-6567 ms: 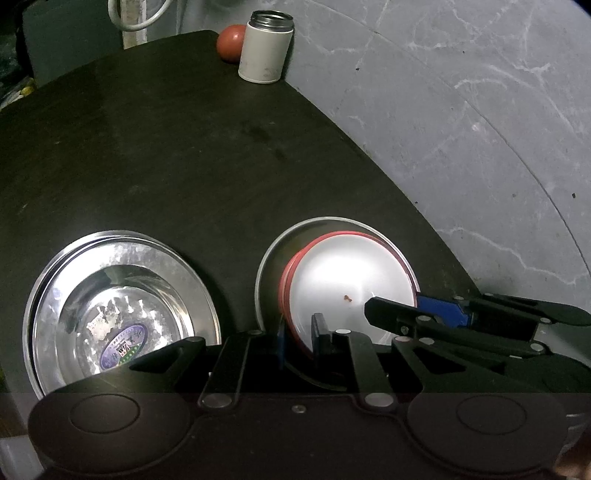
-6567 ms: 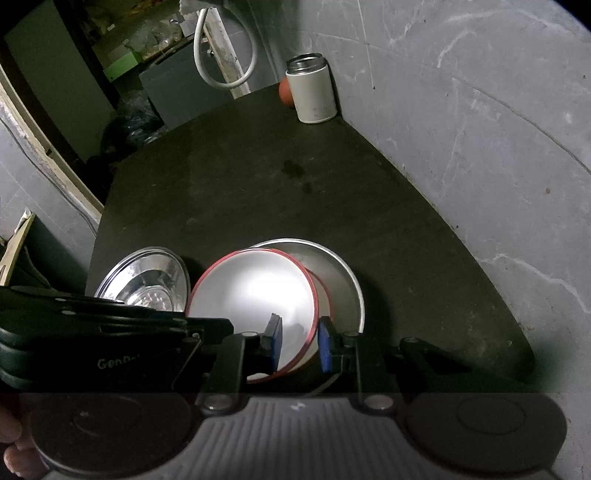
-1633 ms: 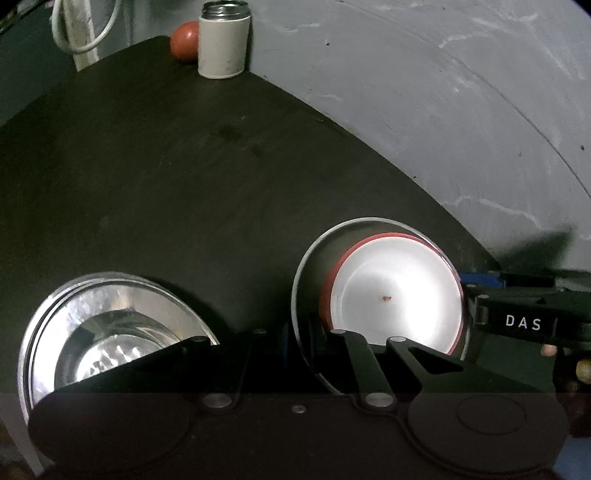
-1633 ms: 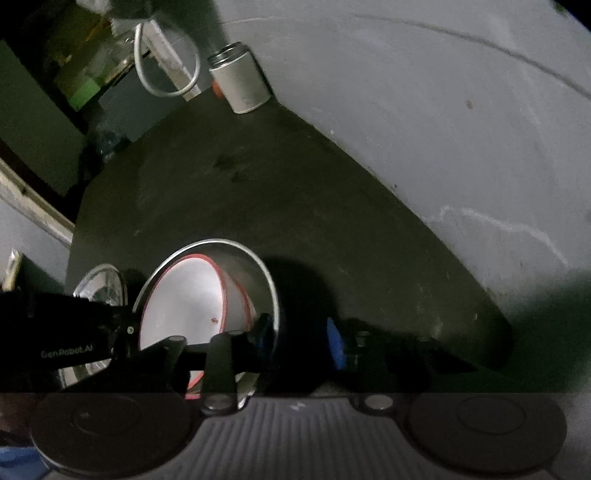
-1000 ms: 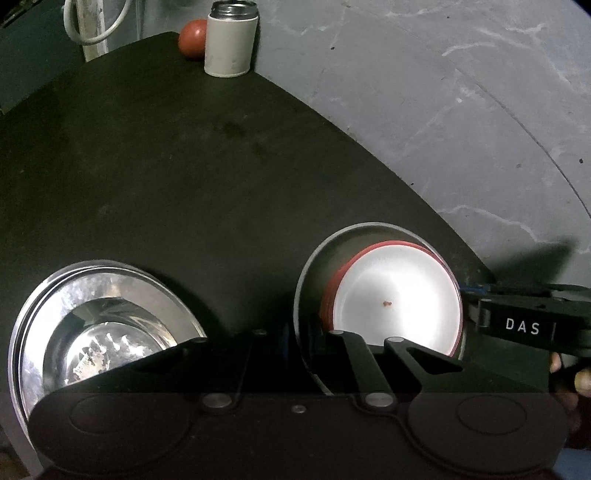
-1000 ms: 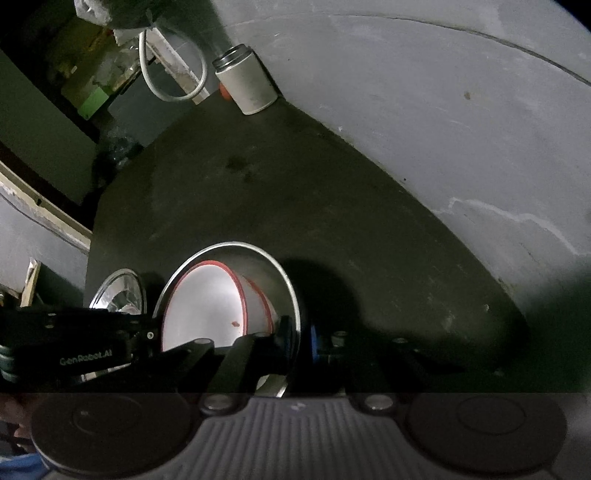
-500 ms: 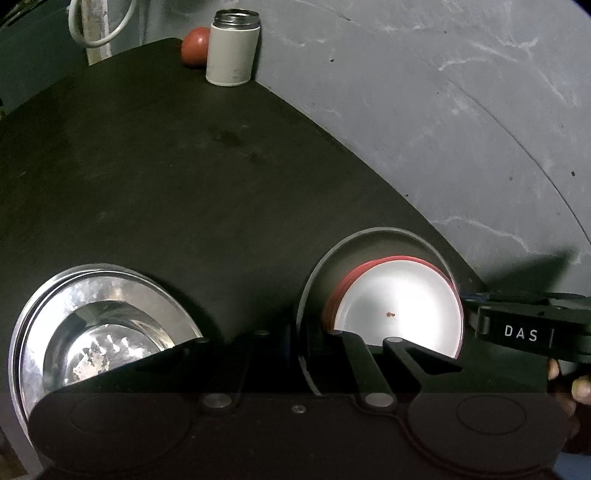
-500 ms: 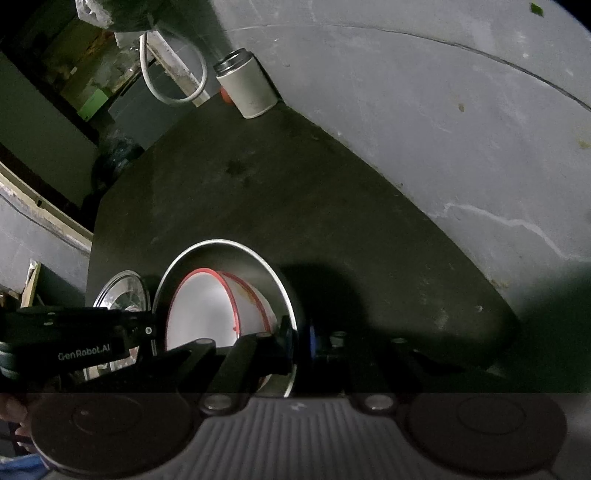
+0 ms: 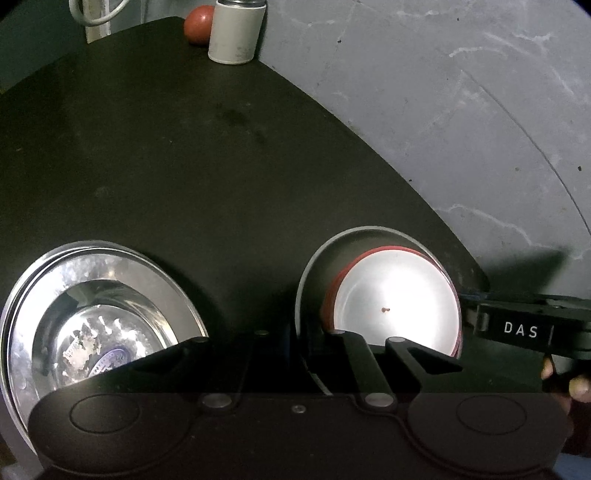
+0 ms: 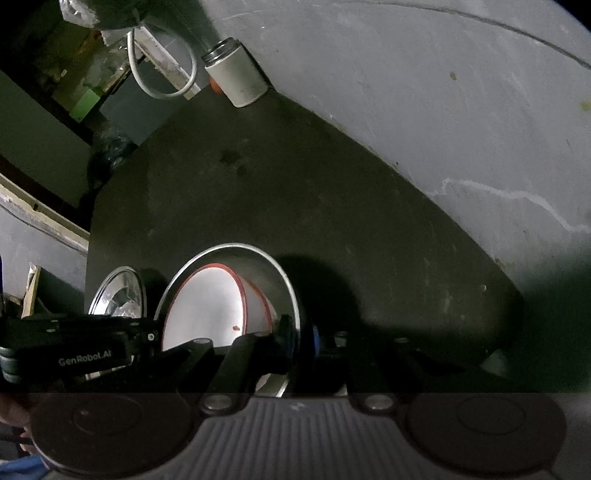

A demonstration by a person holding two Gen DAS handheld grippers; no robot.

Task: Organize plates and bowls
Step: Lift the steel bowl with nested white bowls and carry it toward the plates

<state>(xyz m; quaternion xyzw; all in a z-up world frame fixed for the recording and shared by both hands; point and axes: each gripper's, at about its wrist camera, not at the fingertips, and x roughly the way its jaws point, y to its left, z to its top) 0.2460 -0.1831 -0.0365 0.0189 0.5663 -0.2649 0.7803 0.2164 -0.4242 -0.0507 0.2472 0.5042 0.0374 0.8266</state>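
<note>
Steel rim on both sides: the left gripper point(image 9: 299, 343) is pinching the near edge of the metal plate point(image 9: 314, 266), and the right gripper point(image 10: 300, 338) is clamping its fingers on the plate's right edge. A red-rimmed white bowl point(image 9: 397, 299) is sitting inside that plate. Beside it, to the left, shiny steel bowls point(image 9: 99, 321) are resting nested on the dark bench point(image 9: 184, 166). Farther back, a white canister point(image 9: 234, 31) is standing by the wall.
</note>
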